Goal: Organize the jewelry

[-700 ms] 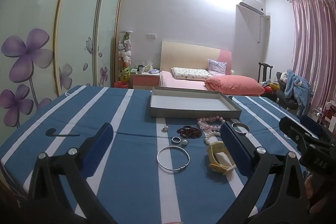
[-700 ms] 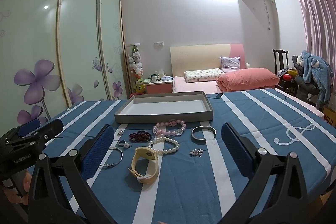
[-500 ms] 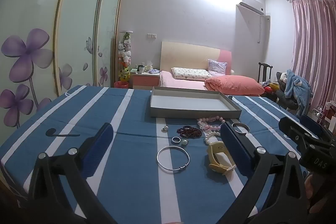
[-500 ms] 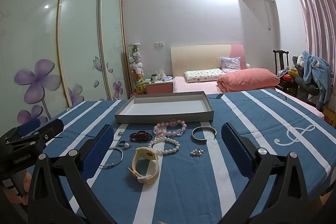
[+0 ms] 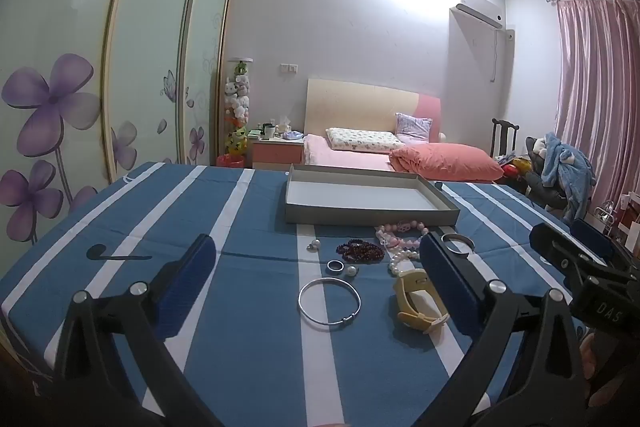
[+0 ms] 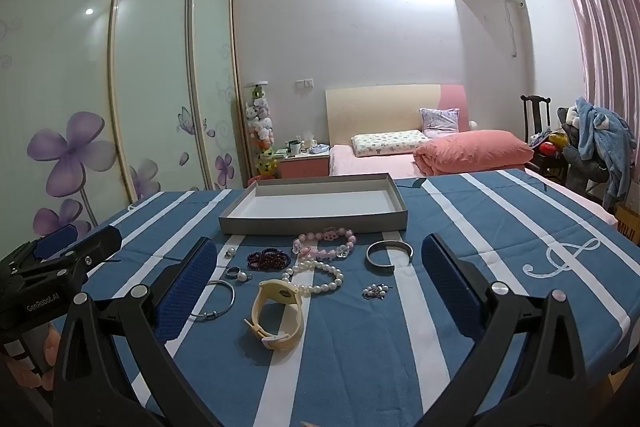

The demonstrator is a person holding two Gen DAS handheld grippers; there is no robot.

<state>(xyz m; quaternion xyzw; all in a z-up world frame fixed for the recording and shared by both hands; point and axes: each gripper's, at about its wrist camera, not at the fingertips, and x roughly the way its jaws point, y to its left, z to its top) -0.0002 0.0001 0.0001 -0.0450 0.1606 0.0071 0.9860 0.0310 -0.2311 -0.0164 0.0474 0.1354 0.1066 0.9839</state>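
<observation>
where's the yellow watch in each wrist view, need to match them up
Left wrist view: the yellow watch lies lower right of centre, partly behind the right finger's blue pad, right of the thin silver bangle.
Right wrist view: the watch lies lower centre-left, in plain sight.
Shared landmark: the grey tray sits beyond the jewellery in both.

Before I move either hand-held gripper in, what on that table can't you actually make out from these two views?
- Left wrist view: the pearl bracelet and silver cuff are partly hidden by the left hand-held gripper's right finger.
- Right wrist view: the thin silver bangle is partly covered by the right hand-held gripper's left finger.
- The small cluster is too small to identify.
- The gray tray's near floor sits behind its front wall.
</observation>
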